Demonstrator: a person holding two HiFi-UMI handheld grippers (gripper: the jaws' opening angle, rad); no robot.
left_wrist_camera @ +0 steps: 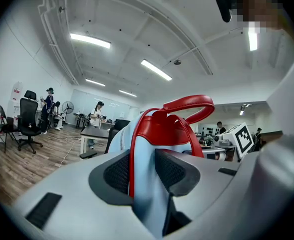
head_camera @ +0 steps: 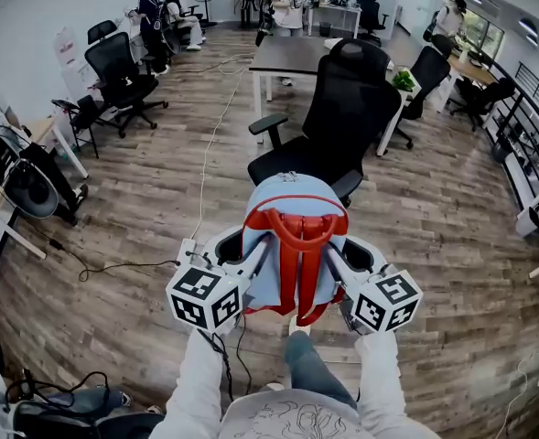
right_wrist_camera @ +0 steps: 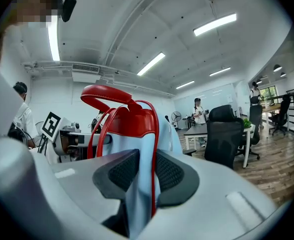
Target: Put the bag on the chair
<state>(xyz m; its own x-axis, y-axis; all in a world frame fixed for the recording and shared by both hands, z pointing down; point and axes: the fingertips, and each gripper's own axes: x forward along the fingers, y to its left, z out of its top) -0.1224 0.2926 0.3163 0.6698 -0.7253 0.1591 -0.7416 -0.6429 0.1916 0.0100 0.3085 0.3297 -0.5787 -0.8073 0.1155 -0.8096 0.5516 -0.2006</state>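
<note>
A light blue bag [head_camera: 292, 236] with red straps and a red top handle hangs upright between both grippers, off the wooden floor. My left gripper [head_camera: 253, 256] is shut on its left edge, and my right gripper [head_camera: 336, 260] is shut on its right edge. In the left gripper view the pads [left_wrist_camera: 118, 173] pinch the blue fabric of the bag [left_wrist_camera: 159, 131] beside a red trim. In the right gripper view the bag [right_wrist_camera: 132, 126] is likewise clamped between the fingers [right_wrist_camera: 170, 173]. The black office chair [head_camera: 342, 108] stands just beyond the bag, its seat partly hidden by it.
A dark table [head_camera: 292, 55] stands behind the chair. More black chairs [head_camera: 118, 71] and several people are at the back and left. A white cable [head_camera: 210, 144] runs across the floor to a power strip [head_camera: 188, 245]. Desks line the right wall.
</note>
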